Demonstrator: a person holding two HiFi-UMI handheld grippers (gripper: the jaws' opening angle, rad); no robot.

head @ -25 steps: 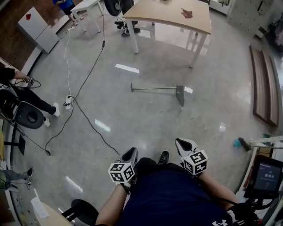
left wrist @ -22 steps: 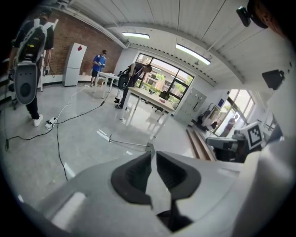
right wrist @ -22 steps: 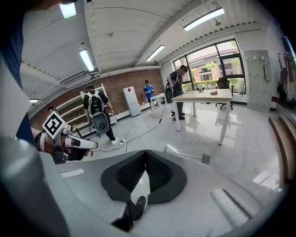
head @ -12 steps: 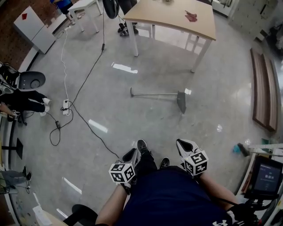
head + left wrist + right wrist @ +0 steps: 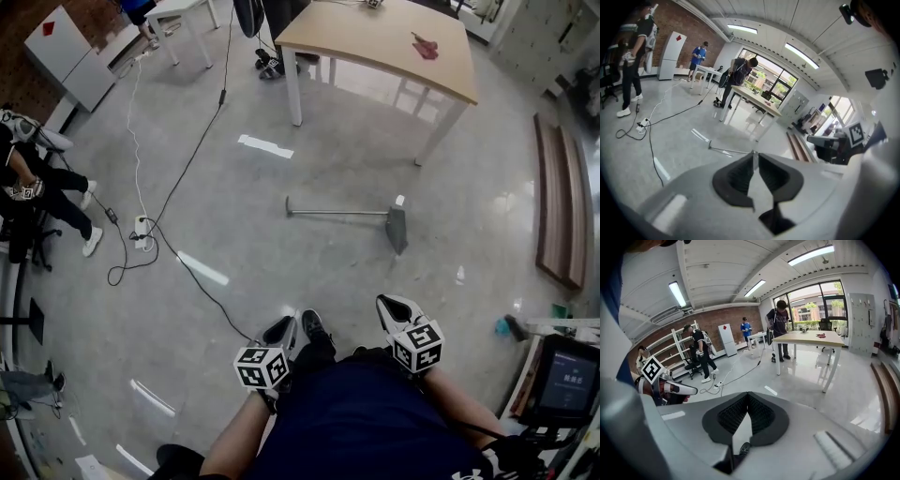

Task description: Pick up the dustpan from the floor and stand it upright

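A wide, glossy grey floor [image 5: 309, 281] fills the head view, with ceiling lights reflected on it. On it lies the long-handled dustpan [image 5: 397, 231], flat on its side. Its thin metal handle runs out to the left and its dark pan is at the right end. Beyond the dustpan stands a wooden desk [image 5: 375, 42] on white legs, with a small red object [image 5: 427, 44] on top. On the near side of the dustpan, well apart from it, the wearer in a dark shirt holds out both tools. The left claw [image 5: 279, 328] and the right claw [image 5: 394, 307] both have their jaws pressed together with nothing between them, as each gripper view confirms. A black shoe [image 5: 312, 325] shows between them. Left of the dustpan, a black cable [image 5: 178, 187] trails across the floor to a white power strip [image 5: 142, 225]. The pickup has probably not begun. Several things could go wrong from here. Shut jaws would only shove the slim handle along the slick floor unless they are opened first. A grip far from the pan would let the heavier end swing and twist out. Stood upright, the dustpan may slide or topple on the polished surface. The cable could catch a foot if the approach drifts left.
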